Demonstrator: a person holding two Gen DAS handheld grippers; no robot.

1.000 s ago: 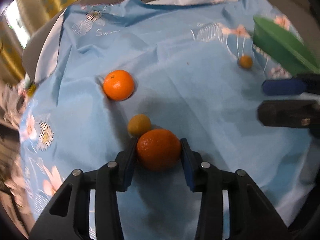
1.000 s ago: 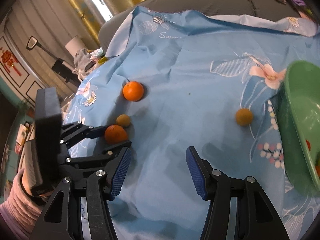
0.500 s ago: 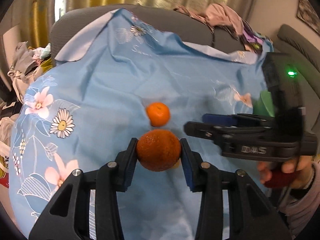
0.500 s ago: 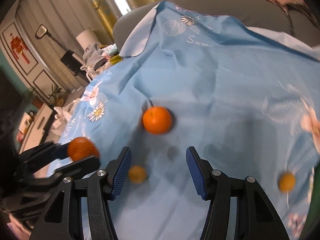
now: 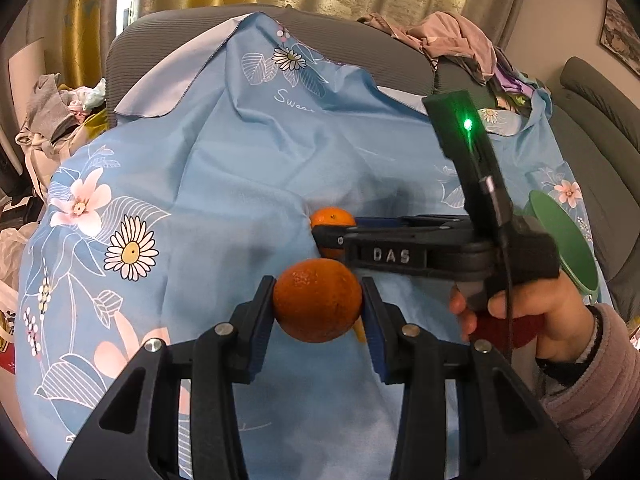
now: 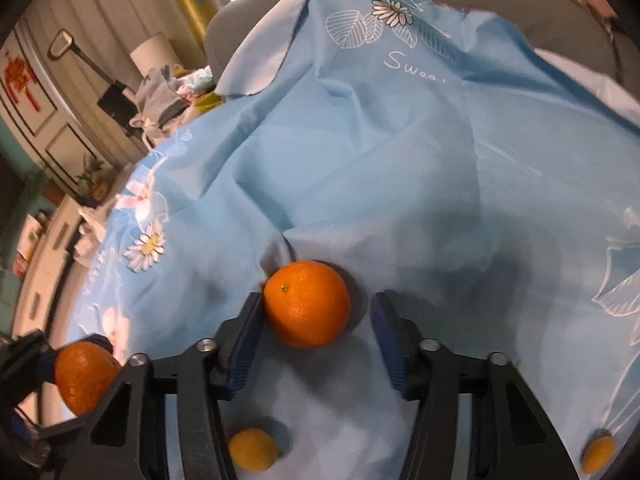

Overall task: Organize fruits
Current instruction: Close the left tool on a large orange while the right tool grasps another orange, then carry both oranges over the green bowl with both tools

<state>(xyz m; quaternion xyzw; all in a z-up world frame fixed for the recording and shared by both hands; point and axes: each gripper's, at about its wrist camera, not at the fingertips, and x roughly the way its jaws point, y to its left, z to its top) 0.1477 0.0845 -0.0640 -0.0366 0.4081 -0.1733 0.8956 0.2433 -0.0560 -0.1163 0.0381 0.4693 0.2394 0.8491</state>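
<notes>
Your right gripper (image 6: 316,320) is closing around the bright orange (image 6: 306,303) at frame centre, right pad still clear; your left gripper (image 5: 318,308) clamps a darker orange (image 5: 317,300).

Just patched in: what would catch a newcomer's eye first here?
The left gripper holds a dark orange clear above the blue floral cloth. The right gripper is closing around a brighter orange on the cloth, one pad not yet touching. Two small yellow fruits lie nearer the camera.

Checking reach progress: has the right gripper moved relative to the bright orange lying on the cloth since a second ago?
Yes. The right gripper has come up to the bright orange, which now sits between its closing jaws.
</notes>
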